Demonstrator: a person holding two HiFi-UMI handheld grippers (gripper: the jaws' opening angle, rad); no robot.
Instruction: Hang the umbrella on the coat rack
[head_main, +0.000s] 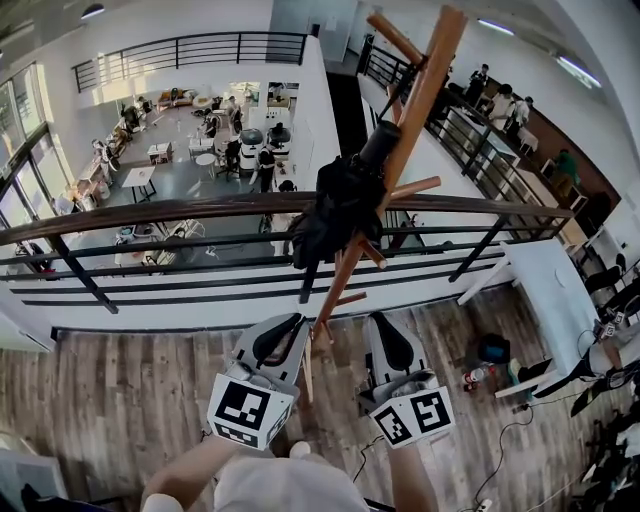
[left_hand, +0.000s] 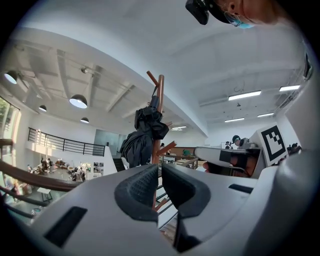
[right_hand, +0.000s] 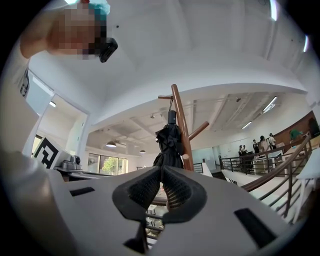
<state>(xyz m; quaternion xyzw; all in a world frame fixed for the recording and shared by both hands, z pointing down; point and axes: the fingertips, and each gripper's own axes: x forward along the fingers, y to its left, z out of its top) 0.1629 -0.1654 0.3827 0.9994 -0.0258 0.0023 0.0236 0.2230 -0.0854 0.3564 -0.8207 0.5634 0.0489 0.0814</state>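
A black folded umbrella (head_main: 340, 205) hangs from an upper peg of the tilted wooden coat rack (head_main: 415, 100), right by the balcony railing. Both grippers are below the rack and apart from the umbrella. My left gripper (head_main: 298, 320) is shut with nothing between its pads. My right gripper (head_main: 376, 320) is shut and empty too. In the left gripper view the umbrella (left_hand: 142, 137) hangs on the rack pole (left_hand: 160, 95) beyond the closed gripper (left_hand: 160, 167). In the right gripper view the umbrella (right_hand: 169, 142) and pole (right_hand: 181, 117) stand beyond the closed gripper (right_hand: 161, 170).
A dark handrail (head_main: 150, 212) with metal bars runs across behind the rack, above an open lower floor. A white desk (head_main: 555, 290) stands at the right with cables and small items on the wood floor (head_main: 120, 400). People stand far off along the right balcony.
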